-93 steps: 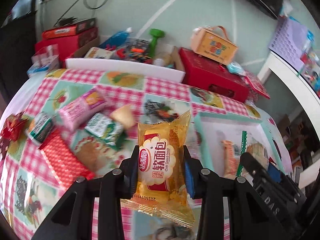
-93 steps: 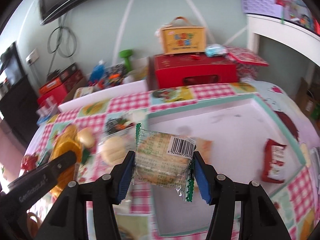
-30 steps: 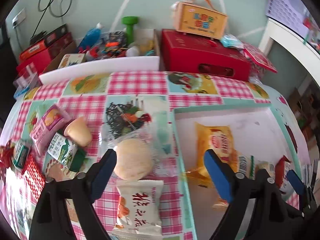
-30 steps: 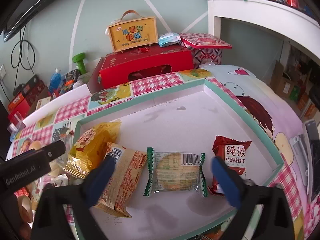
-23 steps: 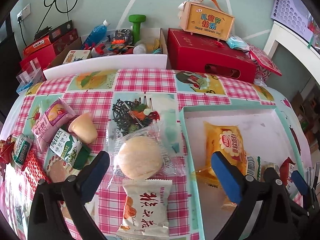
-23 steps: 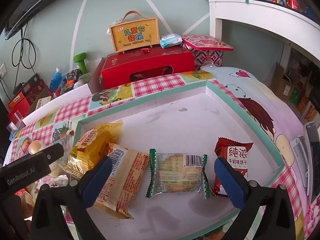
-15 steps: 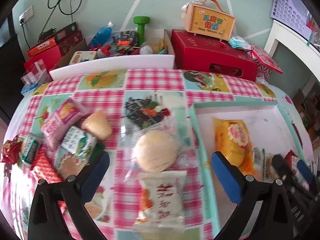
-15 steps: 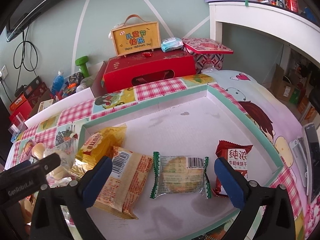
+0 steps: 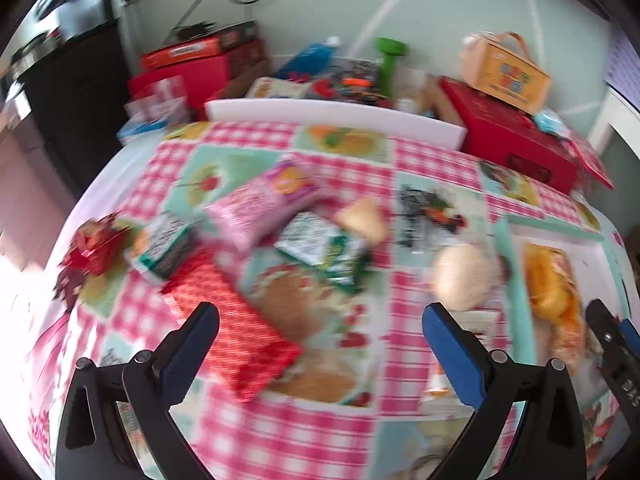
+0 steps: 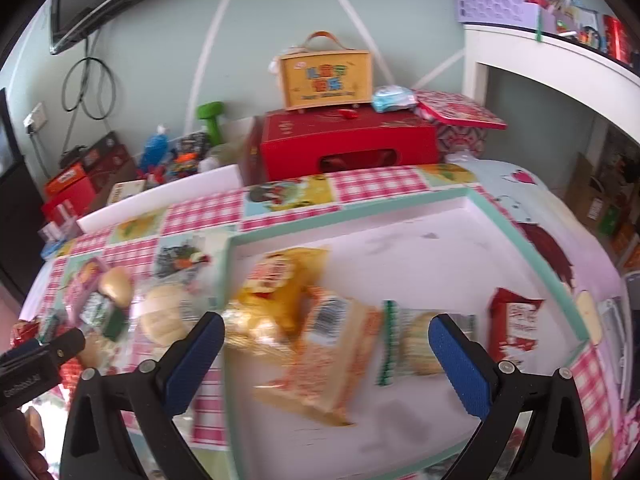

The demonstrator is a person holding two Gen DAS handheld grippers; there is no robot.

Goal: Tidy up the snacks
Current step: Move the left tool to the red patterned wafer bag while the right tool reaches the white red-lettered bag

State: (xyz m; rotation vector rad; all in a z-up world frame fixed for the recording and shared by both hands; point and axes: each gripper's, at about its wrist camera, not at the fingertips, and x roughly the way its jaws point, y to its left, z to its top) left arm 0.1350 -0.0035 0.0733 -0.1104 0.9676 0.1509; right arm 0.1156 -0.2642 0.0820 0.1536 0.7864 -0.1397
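My left gripper [image 9: 320,344] is open and empty above loose snacks on the checked tablecloth: a red checked pack [image 9: 236,324], a pink pack [image 9: 264,200], a green pack [image 9: 324,248] and a round bun [image 9: 464,276]. My right gripper [image 10: 326,350] is open and empty over the white tray with a teal rim [image 10: 532,248]. In the tray lie a yellow bread pack [image 10: 280,296], an orange pack [image 10: 328,356], a green-edged biscuit pack [image 10: 416,344] and a red pack [image 10: 514,328]. The image is motion-blurred.
A red box [image 10: 348,148] with a yellow carry box [image 10: 326,80] on it stands behind the table. A white board [image 9: 332,114], a green dumbbell [image 9: 388,60] and clutter lie at the back. A white shelf [image 10: 560,68] is at the right.
Both grippers let go of their packs into the tray and opened. The left gripper has swung left over the loose snacks. The right gripper has shifted left.
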